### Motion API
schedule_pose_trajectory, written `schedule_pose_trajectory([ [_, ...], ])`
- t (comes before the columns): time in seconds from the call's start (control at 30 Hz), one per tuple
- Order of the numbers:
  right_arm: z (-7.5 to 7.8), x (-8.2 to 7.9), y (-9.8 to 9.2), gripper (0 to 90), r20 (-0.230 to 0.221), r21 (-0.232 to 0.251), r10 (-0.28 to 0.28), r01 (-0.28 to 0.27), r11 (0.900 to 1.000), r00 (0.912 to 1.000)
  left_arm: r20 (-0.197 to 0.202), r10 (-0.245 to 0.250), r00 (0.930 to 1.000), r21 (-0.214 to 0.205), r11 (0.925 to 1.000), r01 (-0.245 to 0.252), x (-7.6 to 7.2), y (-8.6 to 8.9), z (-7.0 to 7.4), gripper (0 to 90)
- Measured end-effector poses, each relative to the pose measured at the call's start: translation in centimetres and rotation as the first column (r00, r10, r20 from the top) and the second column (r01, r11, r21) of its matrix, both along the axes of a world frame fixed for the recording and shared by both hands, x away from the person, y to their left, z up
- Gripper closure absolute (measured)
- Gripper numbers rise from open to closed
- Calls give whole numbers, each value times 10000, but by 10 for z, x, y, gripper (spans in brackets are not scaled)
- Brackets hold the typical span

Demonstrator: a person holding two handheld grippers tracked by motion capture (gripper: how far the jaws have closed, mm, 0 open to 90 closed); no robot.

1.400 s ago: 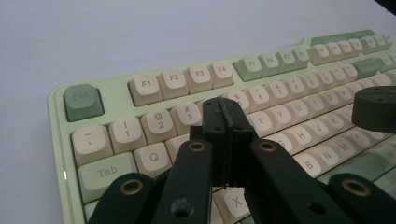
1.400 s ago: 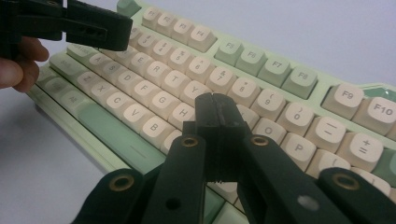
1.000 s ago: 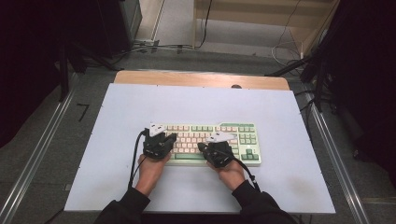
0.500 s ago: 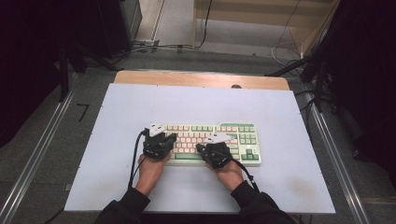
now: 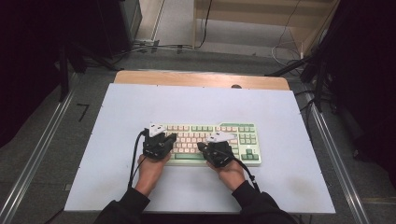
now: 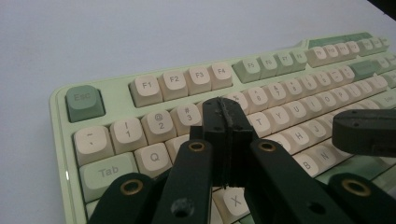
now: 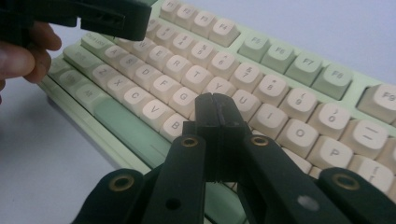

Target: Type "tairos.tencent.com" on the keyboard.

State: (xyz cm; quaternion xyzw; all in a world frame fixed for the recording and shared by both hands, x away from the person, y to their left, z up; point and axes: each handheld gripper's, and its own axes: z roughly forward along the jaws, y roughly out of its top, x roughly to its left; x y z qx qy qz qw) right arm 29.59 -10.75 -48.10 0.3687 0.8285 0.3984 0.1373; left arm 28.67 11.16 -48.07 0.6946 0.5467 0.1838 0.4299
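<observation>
Pale-green plastic keyboard (image 5: 212, 143) with cream keycaps lies flat on the white table (image 5: 280, 116), a little toward the person's edge from the table's middle.

High view: left gripper (image 5: 169, 138) sits over the keyboard's left end, right gripper (image 5: 201, 146) over its middle section. Both hands come in from the near edge, palms down, with wrists level and just short of the keyboard's front edge.

Left gripper view: the left gripper (image 6: 224, 122) has its jaws pressed together with nothing between them. The tip hovers over the upper-left letter rows, near the W/E keys, tilted forward and down toward the keycaps. Contact cannot be told.

Right gripper view: the right gripper (image 7: 215, 116) is likewise closed on nothing, and its tip stands over the G/H/B area of the keyboard.

Risks, as judged:
1. The closed tip looks about as wide as 1 keycap, so an off-centre press could catch 2 keys.
2. A slanted push could slide the keyboard across the smooth table.
3. The 2 grippers sit near each other over the keyboard's middle, so reaching inward could knock them together.
</observation>
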Motion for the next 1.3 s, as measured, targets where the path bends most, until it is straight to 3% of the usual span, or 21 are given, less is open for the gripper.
schedule_pose_trajectory([
  [0.37, 9, 5, -13, 874, 106, 266, -421, 418, 9988, 9991, -17, -60, 10000, 1, 10000, 60, -3, -1, 0, 900],
  [0.67, 10, 7, -17, 873, 144, 297, -582, 578, 9979, 9982, -199, -284, 9994, -114, 9995, 282, -7, -7, -2, 900],
  [1.3, 9, 12, -22, 873, 94, 281, -775, 772, 9966, 9970, -415, -845, 9956, 84, 9964, 849, -17, -19, -7, 900],
])
